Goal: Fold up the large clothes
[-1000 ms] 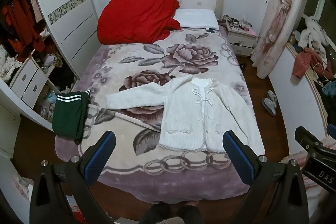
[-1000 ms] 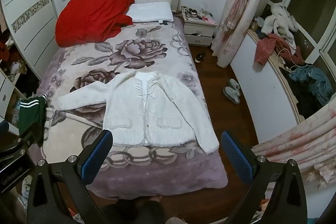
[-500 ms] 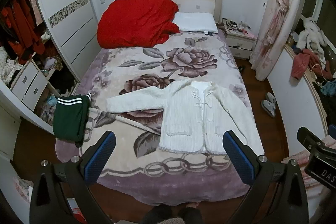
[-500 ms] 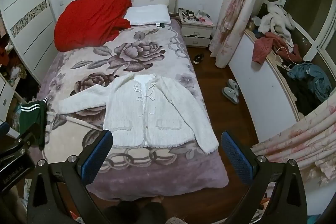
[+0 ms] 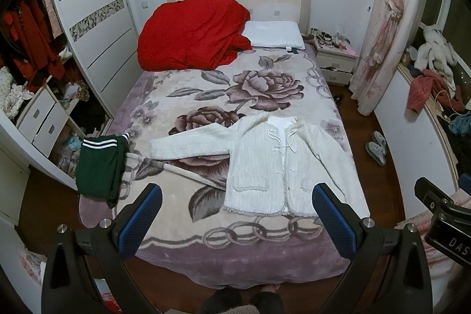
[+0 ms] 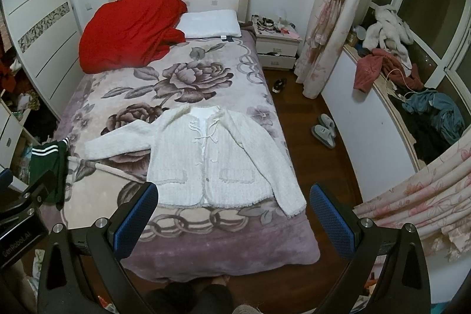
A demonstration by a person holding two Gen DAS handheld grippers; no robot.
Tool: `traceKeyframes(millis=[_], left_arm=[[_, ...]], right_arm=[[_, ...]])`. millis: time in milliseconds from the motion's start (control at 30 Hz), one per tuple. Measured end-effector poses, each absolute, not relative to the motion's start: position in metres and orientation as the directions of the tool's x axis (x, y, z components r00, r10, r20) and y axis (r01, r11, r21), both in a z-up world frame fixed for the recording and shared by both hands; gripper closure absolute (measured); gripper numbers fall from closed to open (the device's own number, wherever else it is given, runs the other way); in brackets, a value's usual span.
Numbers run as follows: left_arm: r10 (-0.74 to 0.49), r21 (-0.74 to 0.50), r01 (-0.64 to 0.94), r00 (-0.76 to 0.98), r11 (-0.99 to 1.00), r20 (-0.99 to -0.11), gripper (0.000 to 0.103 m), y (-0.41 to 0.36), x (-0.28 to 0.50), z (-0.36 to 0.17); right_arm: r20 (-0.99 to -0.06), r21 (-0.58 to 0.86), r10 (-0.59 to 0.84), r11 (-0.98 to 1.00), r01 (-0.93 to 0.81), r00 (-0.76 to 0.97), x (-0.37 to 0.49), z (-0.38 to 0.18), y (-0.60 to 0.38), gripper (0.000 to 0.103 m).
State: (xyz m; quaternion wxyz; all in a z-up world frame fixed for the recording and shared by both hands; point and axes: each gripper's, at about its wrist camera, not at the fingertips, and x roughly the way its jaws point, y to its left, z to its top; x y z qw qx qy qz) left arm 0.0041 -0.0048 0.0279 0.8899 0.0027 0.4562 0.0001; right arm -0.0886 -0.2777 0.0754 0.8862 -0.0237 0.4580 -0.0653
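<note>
We have the fluffy white knitted cardigan with tie strings [image 5: 276, 164] laid face up on the near half of the bed's floral plush blanket [image 5: 206, 96], its hem towards us, one sleeve stretched out flat to our left and the other lying down along the body at our right. Spread this way, we judge, every edge is reachable from the foot of the bed, so folding can start with a sleeve. Our left gripper [image 5: 235, 218] and right gripper [image 6: 234, 218] both hang high above the foot of the bed, jaws spread wide with nothing between them, well apart from the garment; no fold is begun yet. A folded dark green garment with white stripes [image 5: 100, 167] drapes over the bed's left edge, probably set aside as done. The crumpled red quilt [image 5: 191, 34] and white pillow [image 5: 273, 34] sit at the headboard, out of the working area.

Against a second ago, both views take in slightly more of the room and the cardigan sits a touch lower in them, so we have drawn back or tilted a little; the cardigan itself lies unchanged, and the jaws are as wide as before
</note>
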Motion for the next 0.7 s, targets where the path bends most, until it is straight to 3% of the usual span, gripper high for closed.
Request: traceKeyframes(millis=[700], left_arm=[[0.003,0.004,0.001,0.592,1.000,-0.806,0.000,-0.0055,0.0002,0.0292]], right_arm=[[-0.804,-0.099,-0.135,0.991,0.094,0.579,-0.0904,0.0811,-0.2754,0.000]])
